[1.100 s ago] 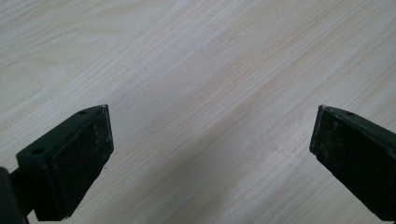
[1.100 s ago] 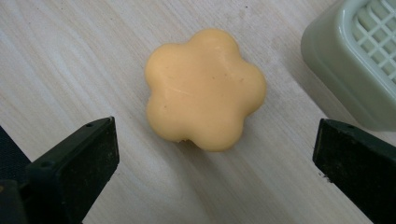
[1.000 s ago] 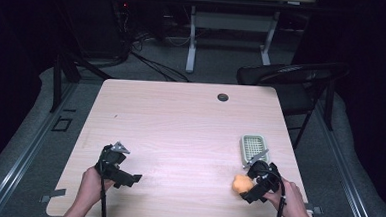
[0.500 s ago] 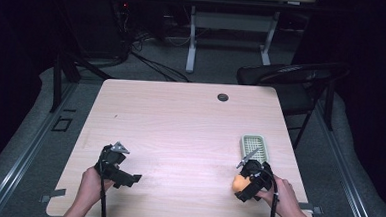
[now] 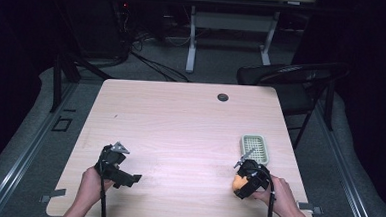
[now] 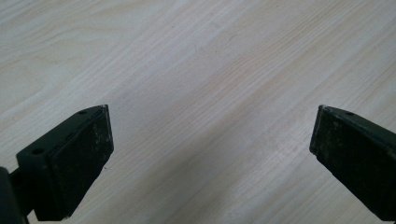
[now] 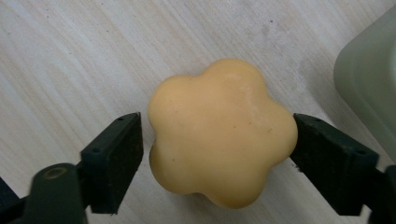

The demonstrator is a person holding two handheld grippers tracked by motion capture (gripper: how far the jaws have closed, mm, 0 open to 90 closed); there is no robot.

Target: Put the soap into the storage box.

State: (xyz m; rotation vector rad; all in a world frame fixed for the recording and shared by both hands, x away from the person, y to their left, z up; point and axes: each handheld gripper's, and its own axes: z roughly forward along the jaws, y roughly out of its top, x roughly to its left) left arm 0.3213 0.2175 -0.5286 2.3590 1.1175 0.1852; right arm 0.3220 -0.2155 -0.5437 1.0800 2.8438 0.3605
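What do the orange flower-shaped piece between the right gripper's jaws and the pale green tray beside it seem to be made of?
Flower-shaped piece: probably soap or wax. It looks matte, smooth and opaque, with soft rounded lobes and faint specks, and no seams. Pale green tray: likely moulded plastic, going by its even colour, rounded rim and a gridded or slotted floor like a soap dish. Table: light wood-grain laminate, judging by its printed-looking streaks.

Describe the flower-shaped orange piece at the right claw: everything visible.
The flower-shaped orange piece is a smooth, matte, pale orange lump with five rounded lobes, looking like soap or wax. It lies flat on the wooden table, near the front right corner, just before the green slotted tray. The right claw has just been closing around it, pads at both sides.
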